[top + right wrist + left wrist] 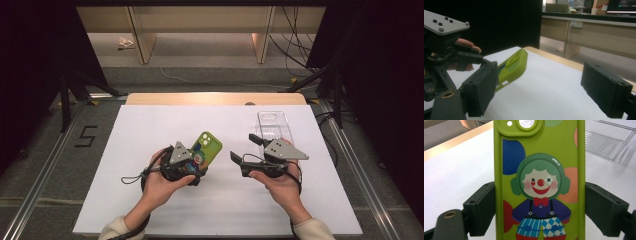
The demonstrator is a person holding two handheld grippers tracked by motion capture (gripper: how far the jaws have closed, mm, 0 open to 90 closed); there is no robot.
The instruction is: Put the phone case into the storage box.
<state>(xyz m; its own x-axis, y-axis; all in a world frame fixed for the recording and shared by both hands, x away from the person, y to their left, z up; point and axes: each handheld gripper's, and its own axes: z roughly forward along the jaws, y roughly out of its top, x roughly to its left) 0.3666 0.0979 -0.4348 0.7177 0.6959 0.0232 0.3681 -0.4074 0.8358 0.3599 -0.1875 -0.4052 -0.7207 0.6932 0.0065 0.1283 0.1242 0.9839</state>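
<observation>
My left hand [162, 187] and right hand [280, 187] enter from the near edge of the white table surface [150, 130], each carrying a black two-jaw gripper with a grey three-cornered plate on top

My left gripper [197, 167] is clamped on the lime-green soft phone case printed with a cartoon clown [206, 150]. In the left gripper view, both jaws press against the long side edges of the case [539, 182], one on each side, at the level of the clown figure. The printed back faces the camera. The camera cut-out end points away from me. In the right gripper view, the case [515, 66] sits tilted, its far end raised off the table

My right gripper [246, 147] stands with its jaws spread wide and nothing between them. It hovers just right of the green case, apart from it. In the right gripper view, bare white table shows in the gap between the two jaws

Beyond the right gripper, a clear transparent plastic phone case [272, 127] lies flat on the table, near the far right corner. In the left gripper view, it [606, 142] shows at upper right, well apart from the green case

Farther off, a pale wooden edge [215, 98] borders the white surface
</observation>
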